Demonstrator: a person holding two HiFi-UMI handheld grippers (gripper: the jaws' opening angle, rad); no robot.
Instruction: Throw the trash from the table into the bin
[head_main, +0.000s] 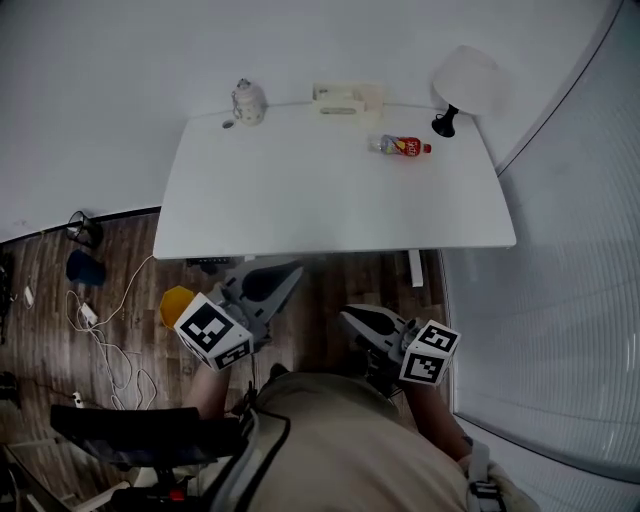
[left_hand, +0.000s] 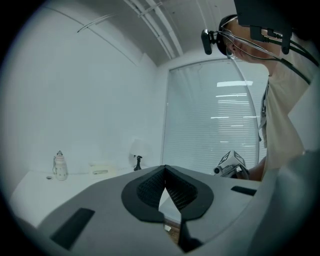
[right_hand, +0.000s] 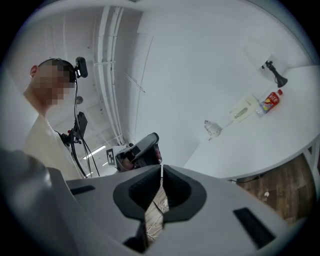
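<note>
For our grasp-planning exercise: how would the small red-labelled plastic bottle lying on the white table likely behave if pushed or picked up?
The red-labelled plastic bottle lies on its side, so a push across its length would probably roll it. Being small and plastic, it is likely light and may dent when squeezed.

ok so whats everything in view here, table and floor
table: 1, white, centre
bottle: 1, clear with red label, lying at table's back right
lamp: 1, white shade, black base, back right corner
box: 1, cream, back edge
jar: 1, white, back left
container: 1, yellow, floor near table's front left
object: 1, blue, floor far left
cables: several, white, floor left
left gripper: 1, grey, shut, empty, before the table
right gripper: 1, grey, shut, empty, before the table
</note>
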